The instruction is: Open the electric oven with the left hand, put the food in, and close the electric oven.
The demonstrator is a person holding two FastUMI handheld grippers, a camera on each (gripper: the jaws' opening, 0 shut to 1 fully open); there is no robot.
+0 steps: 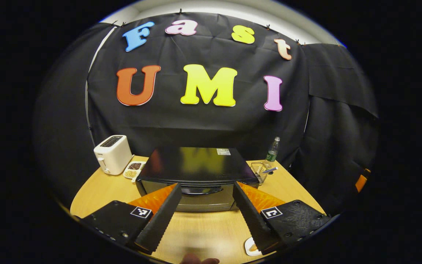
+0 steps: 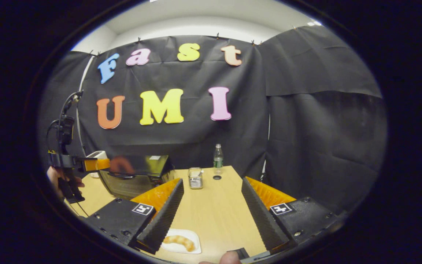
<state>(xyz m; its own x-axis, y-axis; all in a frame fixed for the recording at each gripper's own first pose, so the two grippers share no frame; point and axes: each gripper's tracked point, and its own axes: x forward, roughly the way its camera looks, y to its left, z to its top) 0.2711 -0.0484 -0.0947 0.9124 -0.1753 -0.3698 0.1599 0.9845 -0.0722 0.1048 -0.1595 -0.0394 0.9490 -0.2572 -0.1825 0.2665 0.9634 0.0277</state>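
Note:
The electric oven (image 1: 196,167) stands at the middle of the table, with a glossy black top and a silver front. Its door is closed, and the dark handle (image 1: 200,190) runs across the top of the door. My left gripper (image 1: 205,187) is open, its fingertips level with the handle and close in front of it. In the right gripper view, a hand holds that left gripper (image 2: 97,164) by the oven (image 2: 134,178). A curved golden pastry (image 2: 179,241) lies on a small white plate (image 2: 192,248) on the near table. My right gripper (image 2: 211,183) hangs open above it and holds nothing.
A white toaster (image 1: 113,154) and a small tray of grains (image 1: 134,169) sit left of the oven. A wire basket (image 1: 259,171) and a green-labelled bottle (image 1: 272,149) stand to its right. The wooden table (image 2: 214,212) ends at the black cloth wall.

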